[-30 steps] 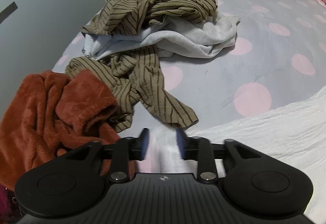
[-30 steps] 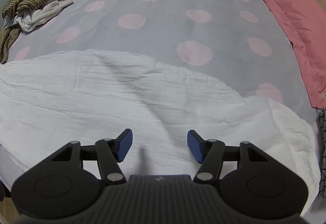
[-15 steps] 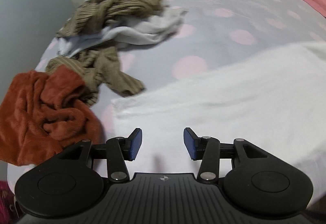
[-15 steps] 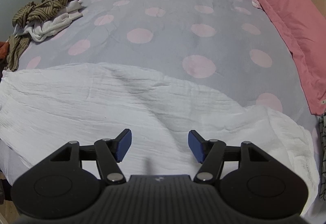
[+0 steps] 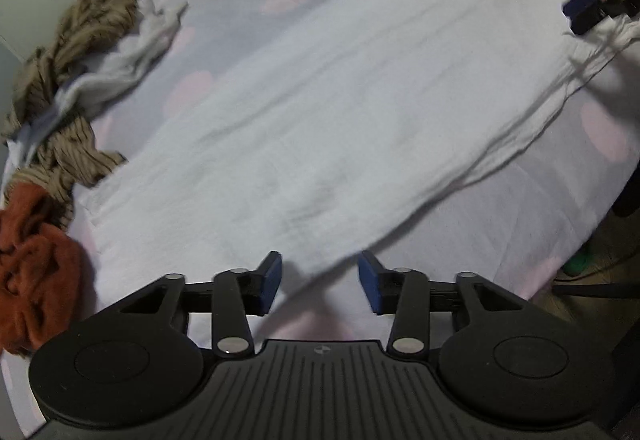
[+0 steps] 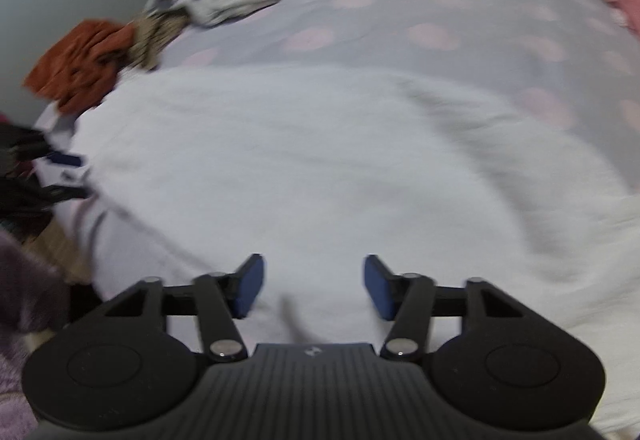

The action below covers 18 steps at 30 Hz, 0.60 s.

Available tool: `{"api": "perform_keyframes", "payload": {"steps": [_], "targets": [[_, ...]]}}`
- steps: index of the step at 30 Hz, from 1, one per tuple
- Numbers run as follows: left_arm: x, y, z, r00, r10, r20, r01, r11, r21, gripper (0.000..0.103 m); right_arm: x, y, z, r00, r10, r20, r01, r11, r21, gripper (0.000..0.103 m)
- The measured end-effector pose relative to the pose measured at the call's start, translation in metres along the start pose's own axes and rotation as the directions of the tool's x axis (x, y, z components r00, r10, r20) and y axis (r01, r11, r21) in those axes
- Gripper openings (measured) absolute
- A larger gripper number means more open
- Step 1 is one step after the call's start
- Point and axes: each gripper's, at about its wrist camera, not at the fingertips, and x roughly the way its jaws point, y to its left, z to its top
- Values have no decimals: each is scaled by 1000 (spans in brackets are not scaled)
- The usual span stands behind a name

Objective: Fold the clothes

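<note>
White garment (image 5: pixel 360 100) lies spread flat on the bed (image 5: pixel 248 20), unfolded; your left tongs (image 5: pixel 319 282) and right tongs (image 6: pixel 312 288) are closing over its near edge, nothing gripped (pile (image 5: pixel 76 52) untouched).

Left gripper (image 5: pixel 319 282): pitched steeply downward, both black linkage arms and blue-padded fingers (image 5: pixel 269 282) in full view of its own camera. Jaws are part-way apart and closing; the pads press on nothing, with only a white cloth edge lying below the gap.

Right gripper (image 6: pixel 312 292): likewise angled downward, fingers (image 6: pixel 249 290) symmetric about the centre line. Jaws part-way apart and closing, pads clear of contact. This frame is smeared by motion, so fine detail at the tips is uncertain.

Cross-check: each unit appears in the other's view, at the upper right edge of the left camera and the left edge of the right camera.
</note>
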Motion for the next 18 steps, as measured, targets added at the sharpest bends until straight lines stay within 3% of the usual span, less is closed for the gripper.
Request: {"api": "perform_keyframes", "payload": {"steps": [1, 2, 8, 11, 15, 18], "targets": [[6, 2, -1, 1000, 1, -20, -1, 1000, -10, 33, 5, 5, -3, 1000, 4, -9, -4, 1000, -5, 40], [12, 3, -3, 999, 2, -39, -3, 1000, -19, 33, 10, 9, -6, 1000, 6, -19, -6, 1000, -9, 39], [29, 21, -12, 995, -36, -93, 25, 993, -117, 33, 37, 7, -18, 993, -19, -116, 21, 1000, 22, 40], [24, 24, -9, 995, -30, -99, 18, 993, -119, 33, 42, -1, -20, 992, -4, -129, 12, 998, 59, 40], [8, 18, 2, 997, -19, -72, 13, 996, -85, 33, 16, -12, -12, 999, 7, -51, -1, 994, 114, 45], [-7, 18, 16, 999, -19, -29, 16, 995, -98, 33, -18, -41, -6, 997, -51, 49, 40, 979, 200, 51]]}}
